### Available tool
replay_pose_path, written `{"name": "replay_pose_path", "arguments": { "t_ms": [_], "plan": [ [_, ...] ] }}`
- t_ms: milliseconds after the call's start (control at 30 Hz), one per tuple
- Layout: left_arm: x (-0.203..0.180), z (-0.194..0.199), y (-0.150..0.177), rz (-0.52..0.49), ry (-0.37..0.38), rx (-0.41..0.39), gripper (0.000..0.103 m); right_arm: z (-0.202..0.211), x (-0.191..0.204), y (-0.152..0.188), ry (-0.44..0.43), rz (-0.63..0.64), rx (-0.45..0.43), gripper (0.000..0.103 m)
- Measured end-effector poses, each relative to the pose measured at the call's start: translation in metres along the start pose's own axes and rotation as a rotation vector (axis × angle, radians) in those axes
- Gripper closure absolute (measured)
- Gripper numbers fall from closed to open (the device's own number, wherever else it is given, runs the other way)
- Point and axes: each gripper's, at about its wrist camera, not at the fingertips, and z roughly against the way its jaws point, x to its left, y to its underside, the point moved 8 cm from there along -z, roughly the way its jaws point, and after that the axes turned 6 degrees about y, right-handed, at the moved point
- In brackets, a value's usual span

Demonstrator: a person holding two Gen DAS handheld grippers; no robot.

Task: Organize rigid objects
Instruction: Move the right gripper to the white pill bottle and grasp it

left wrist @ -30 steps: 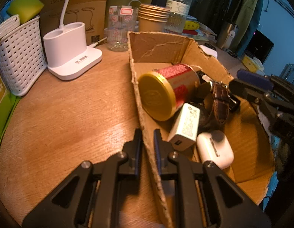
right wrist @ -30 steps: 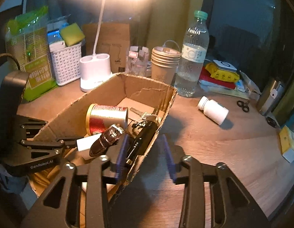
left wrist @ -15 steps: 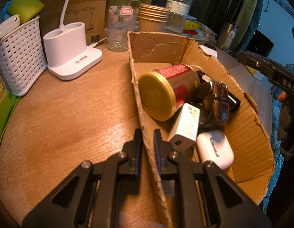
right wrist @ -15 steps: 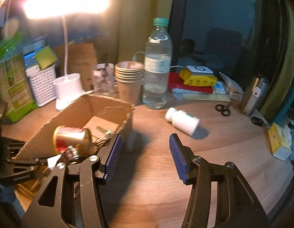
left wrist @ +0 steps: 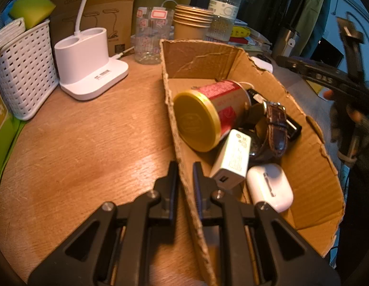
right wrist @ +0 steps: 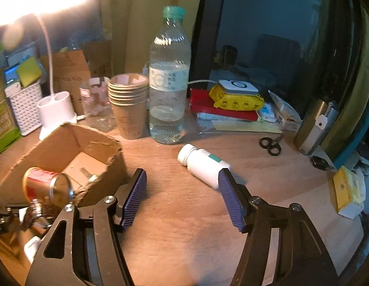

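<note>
Cluttered wooden desk (right wrist: 184, 226) under a glaring lamp, dark window beyond; lying on its side out on the bare wood, a white pill bottle (right wrist: 203, 166), cap toward far left, base toward near right, long axis slanting across the line of the fingers. Opening over that stretch, the right gripper (right wrist: 182, 197), ribbed blue pads spreading, nothing between them; bottle sitting just beyond and right of centre, its base end peeking past the right pad (right wrist: 230, 202), so needing a nudge rightward and forward, likely with a roll of the wrist to straddle the barrel rather than the ends. Clamping the near wall of the torn cardboard box (left wrist: 182, 166), the left gripper (left wrist: 185, 183), fingers pinched tight on the cardboard edge, steadying it; far from the bottle, so right hand clearly the nearer.

Showing in the left wrist view only: the box's contents, a red tin with gold lid (left wrist: 208, 114), a white charger block (left wrist: 232, 159), a brown watch strap (left wrist: 276, 126), a white earbud case (left wrist: 270, 188). Showing clearly in the right wrist view only: the bottle itself, plus water bottle (right wrist: 169, 81), stacked paper cups (right wrist: 128, 100) and small scissors (right wrist: 271, 144) behind.
</note>
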Motion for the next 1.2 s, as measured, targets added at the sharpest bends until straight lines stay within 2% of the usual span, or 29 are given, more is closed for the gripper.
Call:
{"name": "replay_pose_path", "arguments": {
  "t_ms": [500, 767, 1133, 1200],
  "plan": [
    [0.0, 0.0, 0.0, 0.0, 0.0, 0.0, 0.089, -0.066, -0.024, -0.007, -0.006, 0.034, 0.048, 0.037],
    [0.0, 0.0, 0.0, 0.0, 0.0, 0.0, 0.089, -0.091, -0.017, -0.006, -0.03, 0.091, 0.078, 0.037],
    [0.0, 0.0, 0.0, 0.0, 0.0, -0.001, 0.089, -0.104, -0.004, 0.002, -0.021, 0.144, 0.127, 0.037],
    [0.0, 0.0, 0.0, 0.0, 0.0, -0.001, 0.089, -0.106, -0.002, 0.005, -0.016, 0.154, 0.135, 0.04]
  ]
}}
